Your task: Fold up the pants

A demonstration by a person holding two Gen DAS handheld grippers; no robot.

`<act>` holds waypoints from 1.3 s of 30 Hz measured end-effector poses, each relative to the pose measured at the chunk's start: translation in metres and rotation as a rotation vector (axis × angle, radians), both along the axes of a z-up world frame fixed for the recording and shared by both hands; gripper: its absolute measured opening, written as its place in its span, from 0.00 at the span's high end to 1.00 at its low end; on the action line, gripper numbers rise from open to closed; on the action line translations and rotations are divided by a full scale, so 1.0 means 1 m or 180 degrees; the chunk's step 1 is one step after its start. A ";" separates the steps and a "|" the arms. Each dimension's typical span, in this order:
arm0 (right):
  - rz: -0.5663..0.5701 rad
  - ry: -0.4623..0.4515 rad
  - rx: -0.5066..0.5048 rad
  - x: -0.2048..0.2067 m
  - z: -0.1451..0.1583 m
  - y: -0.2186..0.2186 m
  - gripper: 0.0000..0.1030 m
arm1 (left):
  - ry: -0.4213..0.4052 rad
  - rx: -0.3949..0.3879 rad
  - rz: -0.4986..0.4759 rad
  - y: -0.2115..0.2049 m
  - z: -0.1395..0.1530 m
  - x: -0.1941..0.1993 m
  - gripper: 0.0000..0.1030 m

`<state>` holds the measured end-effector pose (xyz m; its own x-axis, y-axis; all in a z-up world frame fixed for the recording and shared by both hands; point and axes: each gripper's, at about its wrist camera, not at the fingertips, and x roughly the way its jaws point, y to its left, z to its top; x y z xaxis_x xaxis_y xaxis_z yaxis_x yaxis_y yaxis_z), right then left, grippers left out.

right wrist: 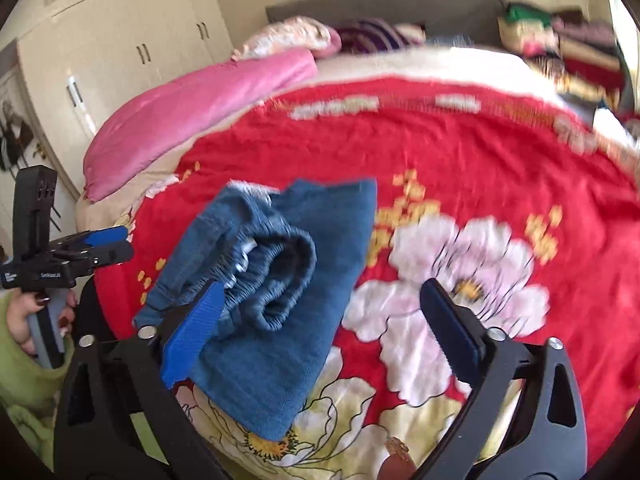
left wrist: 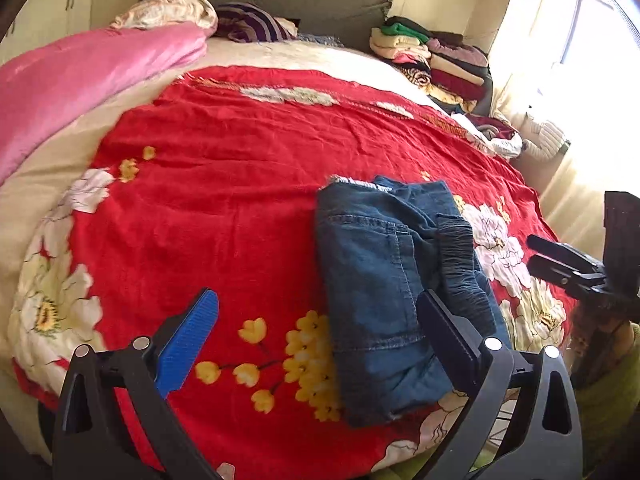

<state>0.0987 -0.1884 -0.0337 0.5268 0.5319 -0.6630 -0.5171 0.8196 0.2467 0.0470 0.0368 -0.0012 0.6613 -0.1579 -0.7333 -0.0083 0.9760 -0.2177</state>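
Blue denim pants point(left wrist: 384, 280) lie folded in a compact bundle on the red flowered bedspread point(left wrist: 240, 184), near the bed's front edge. Their elastic waistband point(right wrist: 276, 276) faces the right wrist view, where the pants point(right wrist: 280, 320) sit at lower left. My left gripper point(left wrist: 318, 320) is open and empty above the bedspread, its right finger over the pants' near edge. My right gripper point(right wrist: 320, 312) is open and empty, its blue left finger point(right wrist: 192, 336) in front of the waistband. Each gripper shows in the other's view: right point(left wrist: 536, 252), left point(right wrist: 124, 244).
A pink quilt point(left wrist: 80, 80) lies along the bed's left side, with pillows point(left wrist: 168, 10) at the grey headboard. Stacks of folded clothes point(left wrist: 436, 60) sit at the far right corner by the curtained window. Wardrobes point(right wrist: 120, 48) stand to the left of the bed.
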 end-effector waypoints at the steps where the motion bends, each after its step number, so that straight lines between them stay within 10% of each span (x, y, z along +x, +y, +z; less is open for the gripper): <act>1: -0.0003 0.0079 0.0003 0.003 -0.006 0.001 0.27 | 0.0019 -0.0014 -0.0032 -0.003 -0.003 0.005 0.04; 15: 0.0056 0.0691 0.0328 0.037 -0.054 0.014 0.35 | 0.0285 -0.0312 -0.0243 -0.028 -0.055 0.054 0.08; 18: 0.0173 0.0698 0.0390 0.041 -0.056 0.019 0.43 | 0.0252 -0.0349 -0.0344 -0.039 -0.053 0.058 0.45; 21: 0.0264 0.0721 0.0415 0.045 -0.058 0.025 0.60 | 0.0244 -0.0135 -0.0393 -0.050 -0.051 0.061 0.50; 27: 0.0451 0.0389 0.0297 0.027 -0.039 0.037 0.93 | 0.0129 -0.0139 -0.0419 -0.050 -0.036 0.052 0.68; 39: 0.0578 -0.0163 0.0114 0.021 0.009 0.055 0.93 | -0.0119 -0.0088 -0.0401 -0.047 0.003 0.050 0.73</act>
<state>0.1194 -0.1334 -0.0249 0.4526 0.6441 -0.6167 -0.6683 0.7029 0.2437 0.0969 -0.0107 0.0020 0.6618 -0.2613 -0.7027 0.1225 0.9624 -0.2425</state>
